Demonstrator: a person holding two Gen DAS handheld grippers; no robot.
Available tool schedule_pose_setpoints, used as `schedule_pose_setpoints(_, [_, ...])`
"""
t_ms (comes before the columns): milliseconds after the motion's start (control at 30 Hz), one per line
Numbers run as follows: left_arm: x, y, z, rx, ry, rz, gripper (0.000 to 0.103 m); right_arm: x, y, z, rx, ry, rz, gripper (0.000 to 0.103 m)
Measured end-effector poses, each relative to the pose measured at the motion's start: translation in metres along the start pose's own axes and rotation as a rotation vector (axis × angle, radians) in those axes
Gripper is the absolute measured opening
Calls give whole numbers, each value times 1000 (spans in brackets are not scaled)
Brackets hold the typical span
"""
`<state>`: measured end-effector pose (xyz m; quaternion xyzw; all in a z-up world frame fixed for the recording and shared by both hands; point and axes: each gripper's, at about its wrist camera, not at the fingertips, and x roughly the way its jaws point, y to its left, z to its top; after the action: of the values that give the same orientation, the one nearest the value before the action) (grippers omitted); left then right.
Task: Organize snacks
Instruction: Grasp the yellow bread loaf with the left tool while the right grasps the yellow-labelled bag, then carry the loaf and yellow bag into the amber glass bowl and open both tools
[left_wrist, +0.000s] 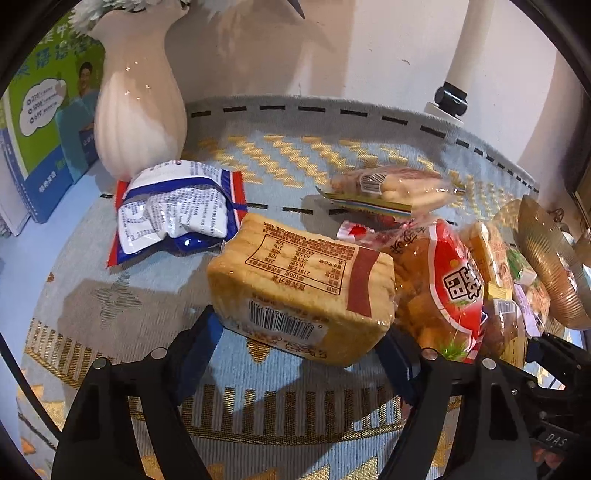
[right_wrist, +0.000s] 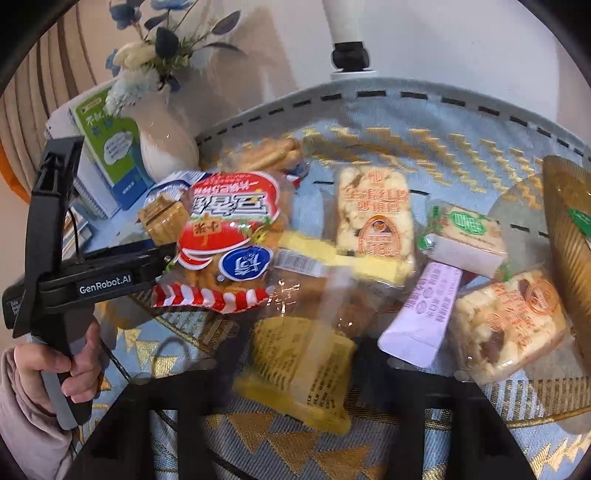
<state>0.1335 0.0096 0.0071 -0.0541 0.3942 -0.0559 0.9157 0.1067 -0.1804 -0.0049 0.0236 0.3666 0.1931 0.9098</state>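
Left gripper (left_wrist: 301, 343): my fingers sit on either side of the tan biscuit block (left_wrist: 301, 286); they look pressed against its sides, and the block's near end is off the cloth.
Right gripper (right_wrist: 301, 369): blurred in my right wrist view; the yellow packet (right_wrist: 299, 373) lies between the fingers, but I cannot tell whether they pinch it or stand apart.
Left hand (right_wrist: 79, 363): I see it in the right wrist view, wrapped round the left tool's handle.
Red-and-white snack bag (right_wrist: 229, 236): in the middle of the pile, just beside the tan block, its edge at the left tool's tip.
Blue-and-white packet (left_wrist: 177, 212): flat on the tablecloth (left_wrist: 110, 295), near the vase (left_wrist: 142, 110), apart from the pile.
Clear biscuit-stick packet (left_wrist: 388, 188): behind the red bag.
Two puffed-rice bars: one (right_wrist: 373, 216) mid-cloth, one (right_wrist: 506, 325) beside the gold dish (right_wrist: 569, 229).
Green-label packet (right_wrist: 465, 236): between the bars.
Lilac sachet (right_wrist: 424, 314): leaning against the nearer bar.
Green book (left_wrist: 48, 122): upright, left of the vase.
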Motion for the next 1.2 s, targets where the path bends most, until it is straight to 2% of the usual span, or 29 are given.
schedule_pose_setpoints(267, [-7, 7, -1, -42, -38, 27, 78, -23, -1, -3, 0, -91, 12, 44])
schedule_pose_setpoints(433, [-10, 11, -1, -54, -49, 35, 78, -39, -1, -4, -7, -168, 64, 43])
schedule_pose_setpoints(600, [-13, 13, -1, -66, -62, 57, 78, -45, 5, -5, -21, -205, 64, 43])
schedule_pose_setpoints(867, [-28, 10, -4, -54, -134, 139, 78, -55, 10, -7, -46, -269, 120, 43])
schedule_pose_setpoints(1000, [-40, -3, -9, 22, -116, 208, 78, -49, 8, -5, -25, -223, 175, 43])
schedule_pose_setpoints(1200, [-74, -16, -3, 37, -88, 212, 78, -66, 6, 15, -4, -204, 236, 43])
